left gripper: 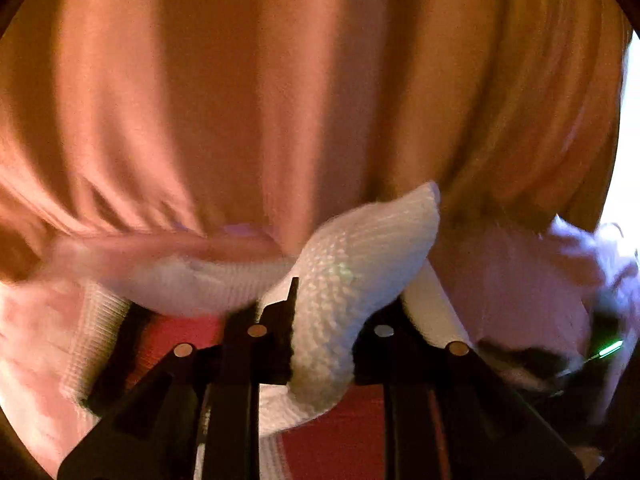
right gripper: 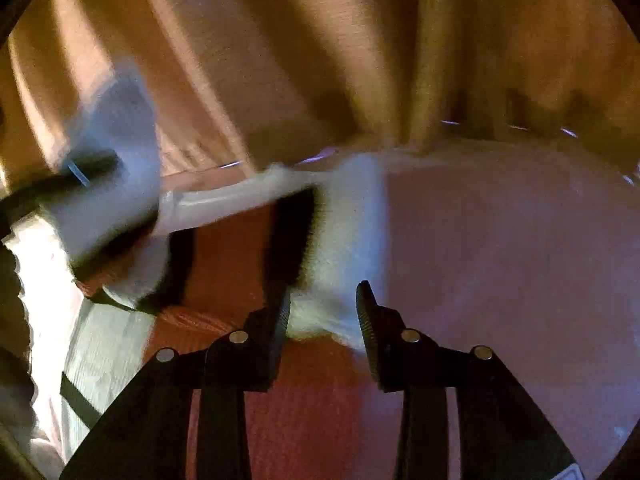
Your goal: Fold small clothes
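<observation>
A white knitted sock [left gripper: 352, 264] runs up between the fingers of my left gripper [left gripper: 336, 308], which is shut on it; its end curls above the fingertips. In the right wrist view a blurred white knit piece [right gripper: 348, 220] hangs down between the fingers of my right gripper [right gripper: 322, 312]. Those jaws stand apart, with the cloth against the left finger [right gripper: 282, 320] and little or no pressure from the right one. A dark blurred shape wrapped in white cloth [right gripper: 100, 184] at the left looks like the other gripper.
A red textured mat [right gripper: 288, 420] lies beneath both grippers. Pink cloth [right gripper: 500, 260] spreads to the right, and a ribbed white garment [right gripper: 104, 356] lies at the left. Orange-brown draped fabric [left gripper: 280, 80] fills the background. A dark object with a green light [left gripper: 604, 348] sits at far right.
</observation>
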Motion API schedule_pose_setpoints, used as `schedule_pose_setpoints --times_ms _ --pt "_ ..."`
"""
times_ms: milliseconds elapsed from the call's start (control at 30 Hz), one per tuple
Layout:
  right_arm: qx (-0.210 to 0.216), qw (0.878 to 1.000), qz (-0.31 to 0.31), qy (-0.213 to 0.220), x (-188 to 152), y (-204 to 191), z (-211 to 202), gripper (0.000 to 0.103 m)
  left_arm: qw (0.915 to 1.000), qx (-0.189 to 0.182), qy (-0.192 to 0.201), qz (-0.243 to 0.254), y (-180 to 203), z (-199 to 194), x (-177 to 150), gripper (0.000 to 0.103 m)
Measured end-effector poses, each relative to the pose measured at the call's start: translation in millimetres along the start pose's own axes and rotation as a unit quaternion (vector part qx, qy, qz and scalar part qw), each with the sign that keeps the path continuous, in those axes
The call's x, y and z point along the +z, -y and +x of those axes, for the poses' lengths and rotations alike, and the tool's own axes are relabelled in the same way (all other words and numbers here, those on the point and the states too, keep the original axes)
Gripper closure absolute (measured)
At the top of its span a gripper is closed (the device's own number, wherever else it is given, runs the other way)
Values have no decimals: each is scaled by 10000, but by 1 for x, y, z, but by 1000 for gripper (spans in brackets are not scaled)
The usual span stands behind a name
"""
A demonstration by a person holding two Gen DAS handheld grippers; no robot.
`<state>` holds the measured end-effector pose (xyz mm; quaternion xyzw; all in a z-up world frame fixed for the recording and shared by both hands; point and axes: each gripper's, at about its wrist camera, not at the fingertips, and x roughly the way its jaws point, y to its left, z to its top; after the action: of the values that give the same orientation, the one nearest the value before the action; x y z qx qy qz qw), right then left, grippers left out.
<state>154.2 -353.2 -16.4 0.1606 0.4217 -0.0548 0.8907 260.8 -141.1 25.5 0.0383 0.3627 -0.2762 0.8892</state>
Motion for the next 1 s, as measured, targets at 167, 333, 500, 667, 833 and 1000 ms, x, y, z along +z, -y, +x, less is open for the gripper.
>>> schedule_pose_setpoints --times_ms 167,333,500,667,833,1000 --pt "67 9998 99 -137 -7 24 -15 67 9945 774 -627 336 49 75 -66 41" --pt "390 9988 -296 -100 -2 -3 -21 64 9837 1545 -396 832 52 61 -101 20" --pt "337 9971 -641 -214 1 -38 10 61 9824 1696 -407 660 28 34 -106 19" --pt "228 9975 -532 -416 2 -49 44 50 9806 1838 -417 534 2 12 -113 19" --pt "211 9976 -347 -568 1 -55 69 48 9788 1936 -509 431 -20 -2 -126 19" --pt "515 9975 -177 -443 17 -57 66 99 9772 2036 -595 69 -55 -20 -135 19"
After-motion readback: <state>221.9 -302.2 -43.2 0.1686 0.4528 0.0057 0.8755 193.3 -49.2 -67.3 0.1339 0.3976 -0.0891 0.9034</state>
